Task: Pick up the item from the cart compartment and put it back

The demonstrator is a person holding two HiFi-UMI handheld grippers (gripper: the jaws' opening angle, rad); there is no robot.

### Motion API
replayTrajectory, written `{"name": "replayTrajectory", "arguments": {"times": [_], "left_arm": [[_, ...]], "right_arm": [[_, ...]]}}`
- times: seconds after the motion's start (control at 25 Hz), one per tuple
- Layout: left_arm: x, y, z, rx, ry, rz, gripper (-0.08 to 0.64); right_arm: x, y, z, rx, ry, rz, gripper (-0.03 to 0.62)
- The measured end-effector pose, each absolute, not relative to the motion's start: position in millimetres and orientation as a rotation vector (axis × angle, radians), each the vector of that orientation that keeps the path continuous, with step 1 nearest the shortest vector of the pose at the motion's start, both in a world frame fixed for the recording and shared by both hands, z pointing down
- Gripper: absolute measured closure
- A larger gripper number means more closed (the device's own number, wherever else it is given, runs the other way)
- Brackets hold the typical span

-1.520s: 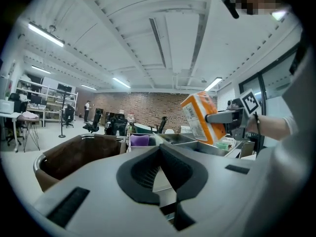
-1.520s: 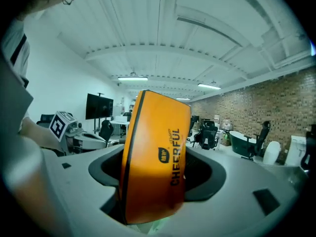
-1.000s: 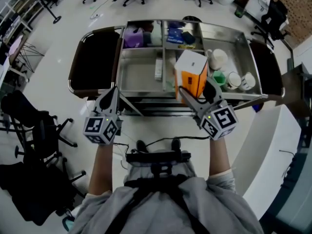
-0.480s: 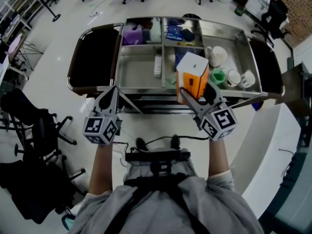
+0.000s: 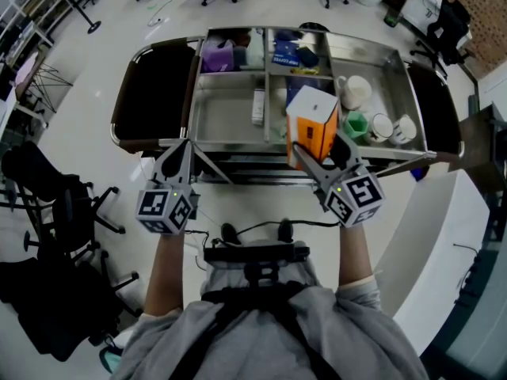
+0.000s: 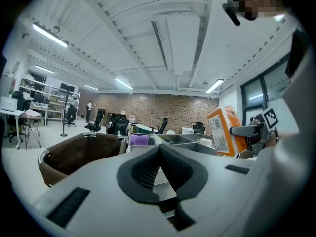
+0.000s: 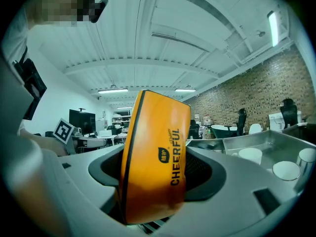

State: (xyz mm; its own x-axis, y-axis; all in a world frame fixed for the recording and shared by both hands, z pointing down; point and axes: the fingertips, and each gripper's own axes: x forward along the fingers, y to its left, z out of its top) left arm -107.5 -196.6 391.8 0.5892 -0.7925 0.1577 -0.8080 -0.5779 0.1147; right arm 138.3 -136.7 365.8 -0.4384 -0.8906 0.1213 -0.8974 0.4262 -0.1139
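Observe right gripper [image 5: 319, 146] clamped on orange box [image 5: 311, 123], pads against both broad faces [image 7: 153, 157]. Locate box upright, just right of frame centre in head view, over near edge of cart [image 5: 230, 109]. Observe left gripper [image 5: 181, 153] left of centre, jaws together, nothing between [image 6: 159, 150].

Bright, even light falls from long ceiling strip lamps [image 6: 49, 35], seen in both gripper views. The pale floor [image 5: 95, 93] shines softly, and shadows are faint and diffuse. The steel cart [image 5: 226, 121] gives a dull sheen without hard glare. All views bend strongly at the edges, and the gripper views darken into black corners. The right gripper view has a teal cast, but the near orange box [image 7: 153, 157] is sharp enough for its print to be read.
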Motion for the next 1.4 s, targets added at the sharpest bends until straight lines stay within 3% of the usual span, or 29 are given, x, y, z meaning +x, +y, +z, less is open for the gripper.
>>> {"name": "replayTrajectory", "arguments": {"times": [0.64, 1.4], "left_arm": [[-114, -201, 399, 2.606, -1.359, 0.142, 0.559], [-139, -217, 405, 2.562, -1.414, 0.137, 0.559]], "right_arm": [[124, -171, 368, 1.551, -2.506, 0.137, 0.241], [43, -271, 372, 1.072, -2.313, -0.303, 0.241]]}}
